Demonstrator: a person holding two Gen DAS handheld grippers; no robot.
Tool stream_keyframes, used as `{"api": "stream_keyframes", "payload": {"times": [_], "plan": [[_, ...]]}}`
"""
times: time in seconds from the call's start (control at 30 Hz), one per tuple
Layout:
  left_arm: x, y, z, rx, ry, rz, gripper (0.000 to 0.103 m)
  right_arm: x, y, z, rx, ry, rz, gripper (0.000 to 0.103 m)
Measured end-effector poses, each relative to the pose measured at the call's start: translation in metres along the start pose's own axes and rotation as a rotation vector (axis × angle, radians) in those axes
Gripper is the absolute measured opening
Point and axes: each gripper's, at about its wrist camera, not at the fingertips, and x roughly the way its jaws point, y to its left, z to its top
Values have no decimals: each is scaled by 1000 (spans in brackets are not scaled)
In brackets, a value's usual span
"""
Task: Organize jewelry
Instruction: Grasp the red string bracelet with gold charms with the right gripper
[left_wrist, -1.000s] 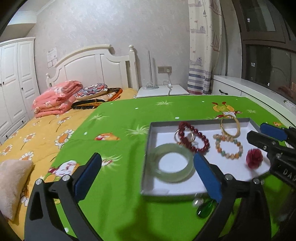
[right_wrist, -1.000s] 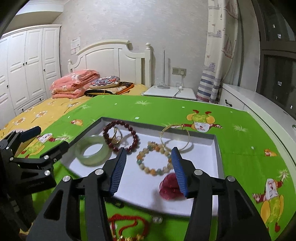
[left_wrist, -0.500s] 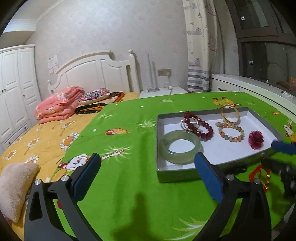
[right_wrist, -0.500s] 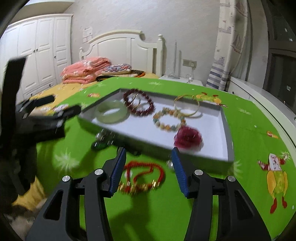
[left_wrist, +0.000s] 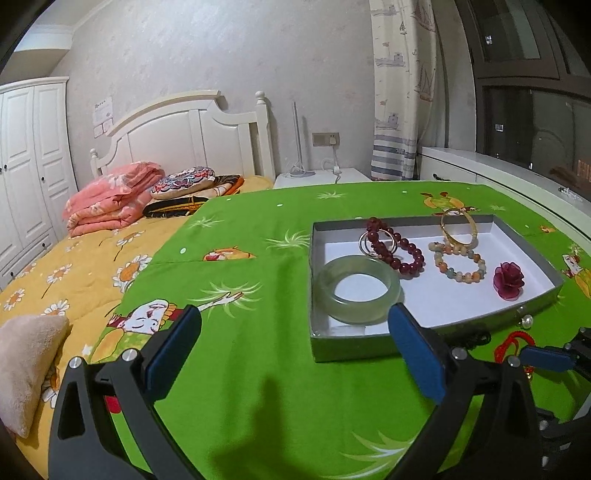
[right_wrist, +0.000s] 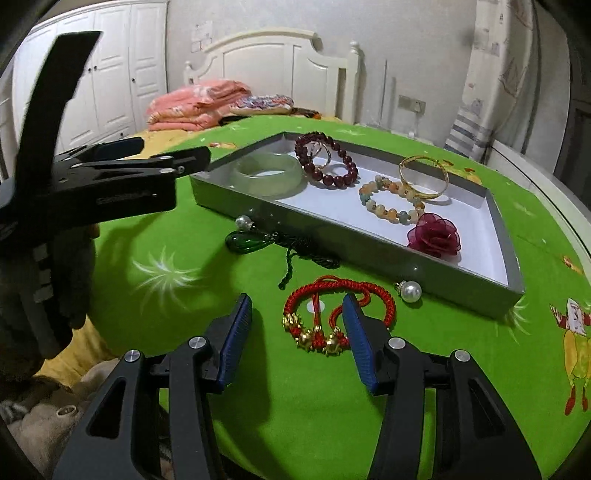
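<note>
Grey tray (right_wrist: 369, 236) holds five pieces — two pearls (right_wrist: 412, 291) outside.

My left gripper (left_wrist: 293, 354) was a black plastic frame with triangular cut-outs, silver screws at the joints and a small red patch low on one arm. Its fingers (left_wrist: 413, 352) wore blue ribbed pads. My right gripper (right_wrist: 297, 339) had the same black frame, silver screws and blue pads. Raised lettering ran along the left gripper's side, too blurred to read.
</note>
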Motion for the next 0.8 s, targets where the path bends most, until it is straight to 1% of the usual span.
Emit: {"api": "stream_keyframes", "payload": {"times": [0.13,0.2,0.23,0.33,0.43,0.57,0.73,0.8], "plan": [[0,3,1,-19,-1,-14,98,8,2,10,2,18,-36,49],[1,5,1,-32,0,-23,98,12,1,12,10,18,-35,48],[1,6,1,-41,-1,-27,98,14,1,13,12,17,-27,46],[0,9,1,-52,-5,-38,98,11,6,12,-36,19,-2,20],[0,11,0,-61,-5,-45,98,5,14,7,-100,19,-8,10],[0,13,0,-74,-10,-49,98,-7,13,-2,-131,29,-8,7],[-1,14,0,-77,-10,-49,98,-26,-3,-18,-125,48,-67,6],[-1,14,0,-77,-8,-49,98,-29,-12,-21,-98,52,-93,7]]}}
